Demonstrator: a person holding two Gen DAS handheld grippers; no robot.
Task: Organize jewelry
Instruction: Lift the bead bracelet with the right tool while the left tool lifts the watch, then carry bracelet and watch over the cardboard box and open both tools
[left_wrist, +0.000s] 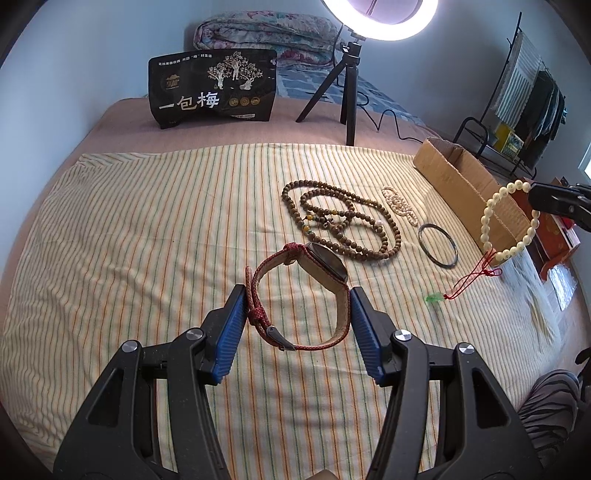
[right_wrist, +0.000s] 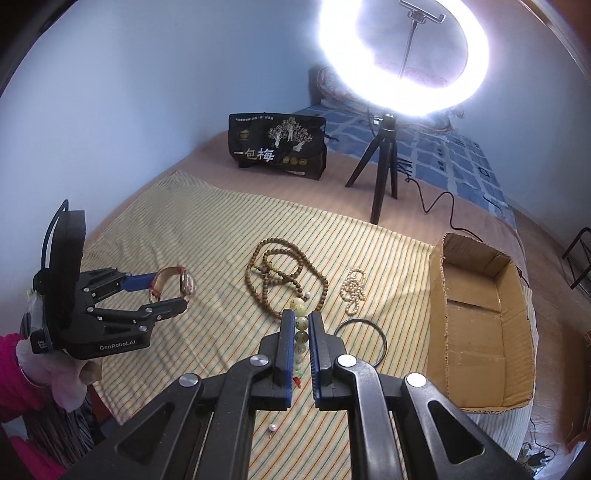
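**Two pieces lifted, box empty**

The left gripper (left_wrist: 297, 306) pinches a red-strapped watch (left_wrist: 306, 284) at frame centre; the right gripper (right_wrist: 301, 332) clamps a pale bead bracelet (left_wrist: 511, 221). The cardboard box (right_wrist: 480, 314) at right looks empty. The brown bead necklace (left_wrist: 332, 218), pearl strand (left_wrist: 400, 205) and bangle (left_wrist: 438, 245) remain on the striped cloth (left_wrist: 147, 240).

The left gripper (right_wrist: 173, 291), at left of the right-wrist frame, grips with fingers part-spread; the right gripper (right_wrist: 302, 325), bottom centre, is nearly closed.
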